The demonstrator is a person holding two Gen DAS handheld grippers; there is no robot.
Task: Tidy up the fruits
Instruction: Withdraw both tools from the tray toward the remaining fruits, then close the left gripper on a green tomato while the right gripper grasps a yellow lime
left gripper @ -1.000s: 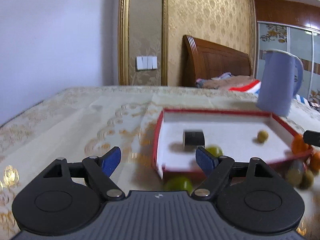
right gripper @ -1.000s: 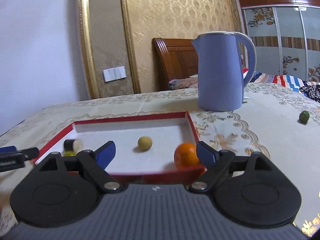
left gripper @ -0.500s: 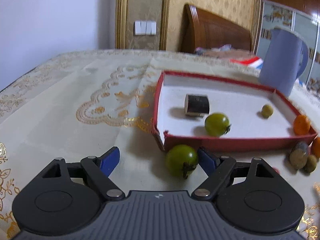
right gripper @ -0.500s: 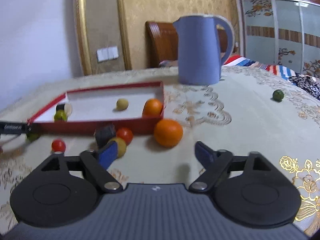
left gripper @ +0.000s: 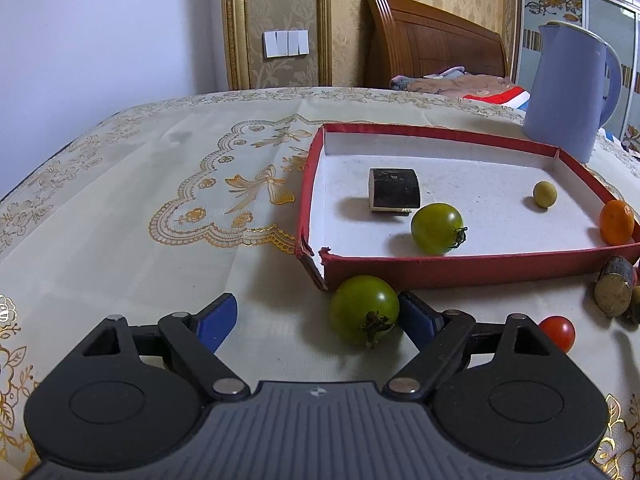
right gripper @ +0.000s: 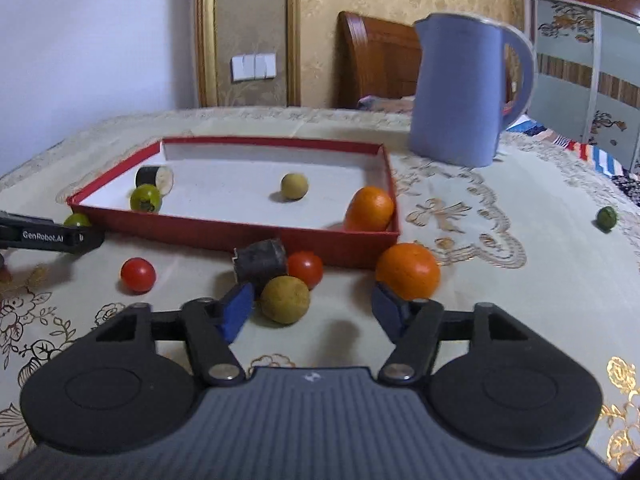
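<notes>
Green tomato (left gripper: 364,311) now between left tool (left gripper: 316,318) jaws

Soft dim indoor light, fisheye-bent edges, slight blur

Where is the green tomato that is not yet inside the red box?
In the left wrist view, the green tomato lies on the tablecloth just outside the red box, near its torn corner, beside the left gripper's right finger.

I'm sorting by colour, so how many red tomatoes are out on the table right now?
2: one red tomato alone on the cloth, another against the red tray, behind the tan fruit. Others may be hidden.
</notes>
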